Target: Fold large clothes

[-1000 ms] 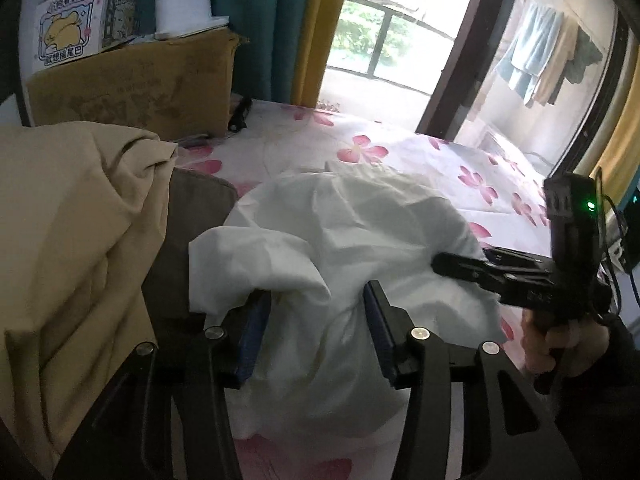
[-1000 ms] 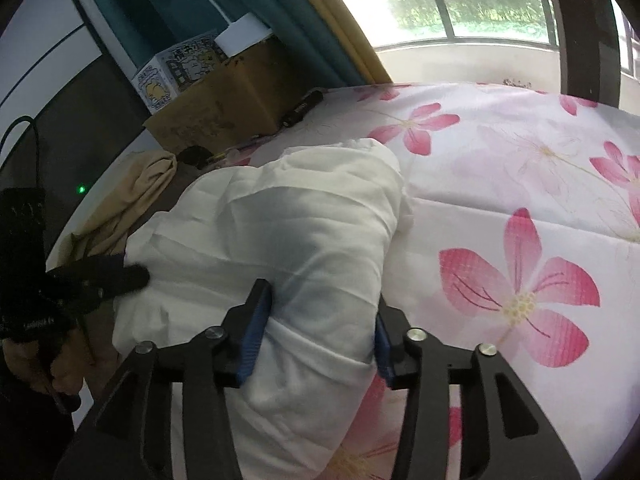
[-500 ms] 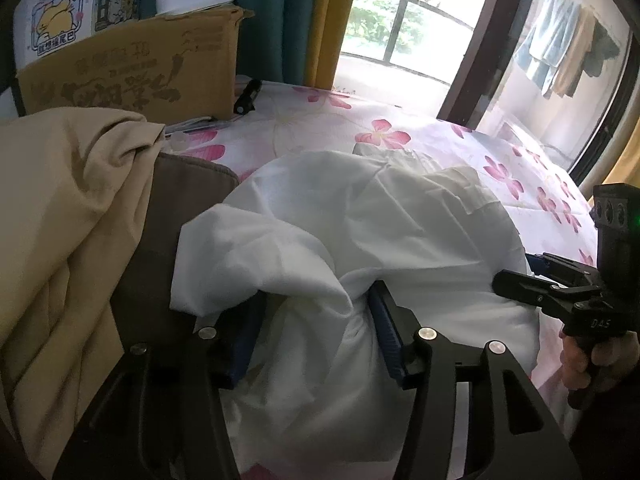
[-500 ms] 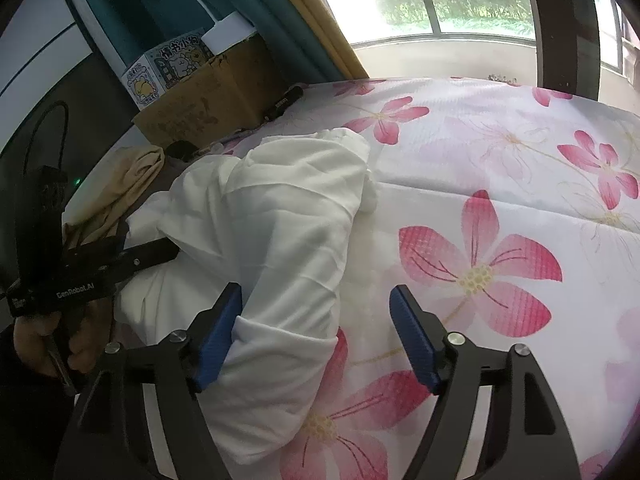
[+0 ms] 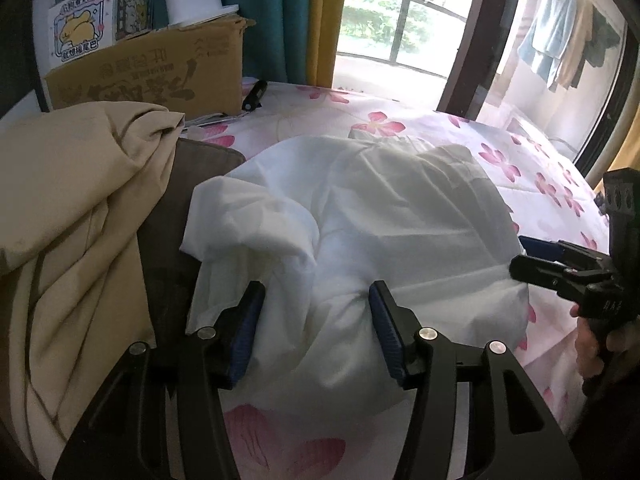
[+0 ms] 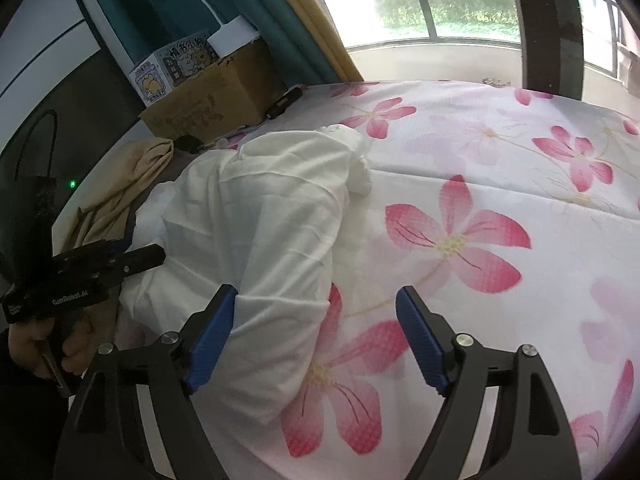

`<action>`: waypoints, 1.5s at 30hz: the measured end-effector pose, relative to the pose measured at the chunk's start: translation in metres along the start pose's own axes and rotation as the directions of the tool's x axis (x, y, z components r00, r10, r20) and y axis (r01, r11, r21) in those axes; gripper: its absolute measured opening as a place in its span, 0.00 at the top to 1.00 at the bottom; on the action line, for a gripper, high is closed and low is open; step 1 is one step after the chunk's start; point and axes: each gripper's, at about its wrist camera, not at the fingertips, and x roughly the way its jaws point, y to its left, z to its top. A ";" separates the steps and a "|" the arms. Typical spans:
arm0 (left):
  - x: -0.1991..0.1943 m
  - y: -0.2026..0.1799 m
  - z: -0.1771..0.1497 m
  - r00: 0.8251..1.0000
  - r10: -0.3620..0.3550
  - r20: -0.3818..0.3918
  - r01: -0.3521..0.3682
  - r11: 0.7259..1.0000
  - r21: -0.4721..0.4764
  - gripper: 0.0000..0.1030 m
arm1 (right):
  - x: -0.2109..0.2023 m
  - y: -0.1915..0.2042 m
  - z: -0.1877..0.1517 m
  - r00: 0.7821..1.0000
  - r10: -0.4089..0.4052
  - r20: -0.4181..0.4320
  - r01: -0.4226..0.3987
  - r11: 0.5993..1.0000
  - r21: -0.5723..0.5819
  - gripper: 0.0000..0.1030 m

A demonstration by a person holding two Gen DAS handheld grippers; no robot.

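white garment (image 5: 384, 220) lies bunched in a loose mound on the bed (image 6: 500, 184), which is covered by a sheet with pink flowers. it sits toward the near left part of the bed as the right wrist view shows it (image 6: 260, 216), its far end tapering to a crumpled tip close to a printed flower.

left gripper (image 5: 316, 336): blue-padded jaws stand moderately wide, a puffed fold of the white garment rising between them. cloth touches or nearly touches the right pad; whether the pads press on it cannot be told. the jaws have just been opening a little, with cloth between them.

right gripper (image 6: 316, 332): jaws wide apart, just been opening. the near edge of the garment lies by the left pad; the right pad hangs over bare flowered sheet. nothing gripped.

each gripper shows in the other's view: the right one at the right edge of the left wrist view (image 5: 560, 268), tips at the garment's side; the left one at the left of the right wrist view (image 6: 120, 260), tips against the mound.

beside the garment, left: a tan cloth (image 5: 72, 208) heaped over a dark brown cloth (image 5: 172, 216). behind these a cardboard box (image 5: 148, 76) with a small printed carton (image 5: 100, 32) on top. teal curtain (image 5: 272, 12), window beyond.
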 end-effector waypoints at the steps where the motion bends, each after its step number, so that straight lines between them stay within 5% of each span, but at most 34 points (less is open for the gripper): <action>1: -0.001 -0.001 -0.002 1.000 0.003 0.002 -0.003 1.000 0.001 0.45 | -0.002 -0.001 -0.002 1.000 -0.002 0.003 0.002 1.000 0.002 0.22; 19: -0.051 -0.012 -0.041 0.988 0.085 0.129 -0.076 0.995 -0.069 0.45 | -0.039 -0.026 -0.037 0.996 -0.074 0.055 0.071 0.996 0.053 0.22; 26: -0.067 -0.034 -0.046 0.981 0.050 0.187 -0.040 0.998 -0.055 0.45 | -0.059 -0.038 -0.048 0.992 -0.095 0.085 0.089 0.993 0.081 0.22; 45: -0.054 -0.102 -0.043 0.980 -0.011 0.197 0.008 1.000 0.018 0.45 | -0.122 -0.100 -0.079 0.965 -0.217 0.143 0.187 0.962 0.201 0.22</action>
